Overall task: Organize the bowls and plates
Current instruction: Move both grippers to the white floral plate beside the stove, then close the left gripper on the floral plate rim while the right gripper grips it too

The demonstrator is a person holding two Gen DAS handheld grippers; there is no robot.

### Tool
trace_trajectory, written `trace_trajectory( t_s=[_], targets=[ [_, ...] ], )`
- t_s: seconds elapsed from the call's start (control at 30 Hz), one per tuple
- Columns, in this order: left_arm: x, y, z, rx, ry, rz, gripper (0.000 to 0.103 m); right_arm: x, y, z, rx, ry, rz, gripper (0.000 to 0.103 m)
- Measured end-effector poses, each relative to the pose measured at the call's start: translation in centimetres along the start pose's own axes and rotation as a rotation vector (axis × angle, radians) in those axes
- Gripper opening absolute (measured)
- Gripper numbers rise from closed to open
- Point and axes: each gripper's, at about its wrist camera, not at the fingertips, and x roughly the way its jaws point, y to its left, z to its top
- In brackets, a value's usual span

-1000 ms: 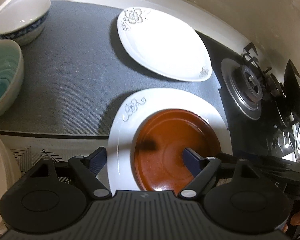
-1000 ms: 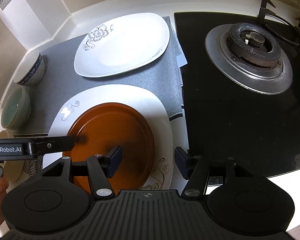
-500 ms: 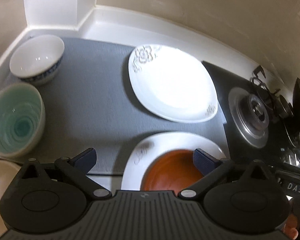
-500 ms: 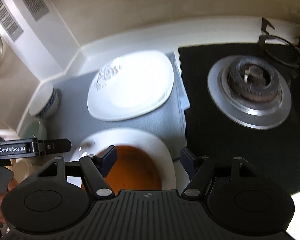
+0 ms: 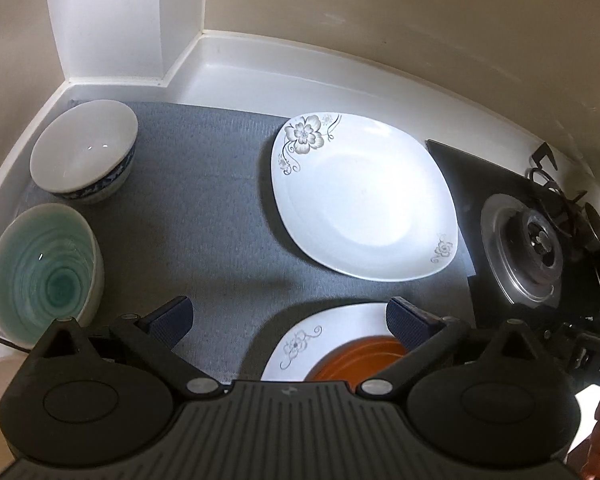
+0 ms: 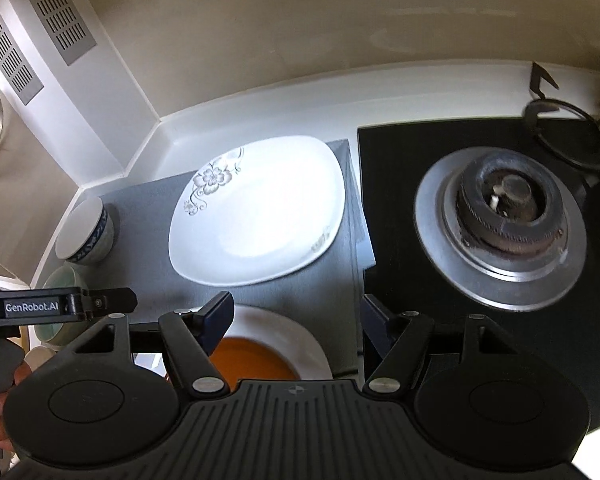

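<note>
We are in a home kitchen, as shown by the gas burner (image 6: 500,236) on a black glass hob (image 6: 396,208), the white countertop (image 5: 260,80) against a tiled wall, and crockery laid out on a grey mat (image 5: 204,200).

Counted on the grey mat (image 5: 220,208): two white floral plates, far (image 5: 364,200) and near (image 5: 300,344), one orange plate (image 5: 364,356) atop the near one, two bowls, white-and-blue (image 5: 84,152) and teal (image 5: 40,272), plus one burner (image 6: 500,224).
</note>
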Motion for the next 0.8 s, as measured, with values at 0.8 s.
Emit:
trace_trajectory(
  t_s=[0.8],
  targets=[
    [9.3,1.7,6.3,-0.214,0.019,0.004,0.103,12.7,-2.9,10.9,-0.117,-0.063,0.181,0.073]
  ],
)
